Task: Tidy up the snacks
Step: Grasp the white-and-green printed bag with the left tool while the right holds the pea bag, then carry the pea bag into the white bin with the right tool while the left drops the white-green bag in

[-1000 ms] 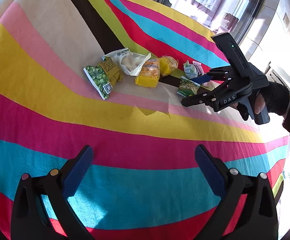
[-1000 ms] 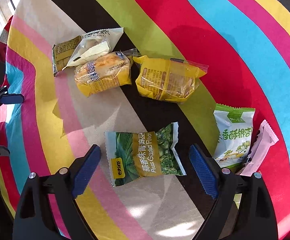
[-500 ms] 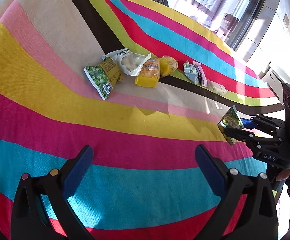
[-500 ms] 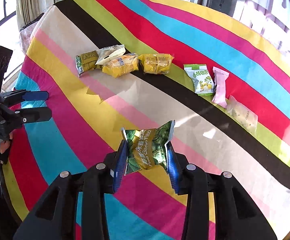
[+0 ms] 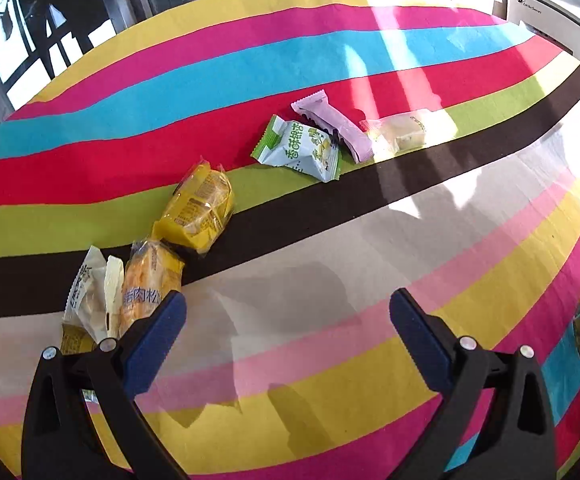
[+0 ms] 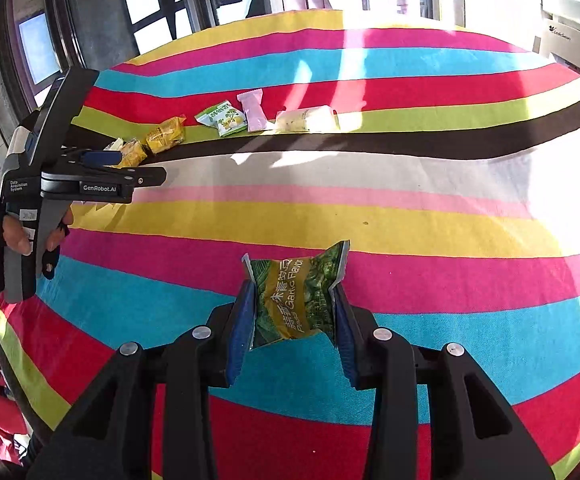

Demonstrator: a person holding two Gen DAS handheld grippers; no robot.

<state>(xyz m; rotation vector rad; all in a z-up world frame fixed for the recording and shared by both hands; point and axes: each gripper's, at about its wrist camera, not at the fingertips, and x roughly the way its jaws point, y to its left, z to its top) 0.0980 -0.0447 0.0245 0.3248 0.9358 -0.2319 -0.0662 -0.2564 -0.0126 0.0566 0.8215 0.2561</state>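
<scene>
on the tablecloth the snacks lie in a loose row running from near left to far right in the left wrist view: a bun packet touching a meat-floss bread, then a cake packet just beyond it, then, past a gap, a ginkgo snack bag, a wafer bar overlapping its right edge, and a pastry packet touching the bar's right end. the left gripper hangs before the row with the bread and bun at its left finger. well apart from the row, in the right wrist view, the pea packet sits between the fingers of the right gripper, above the cloth's near side.
</scene>
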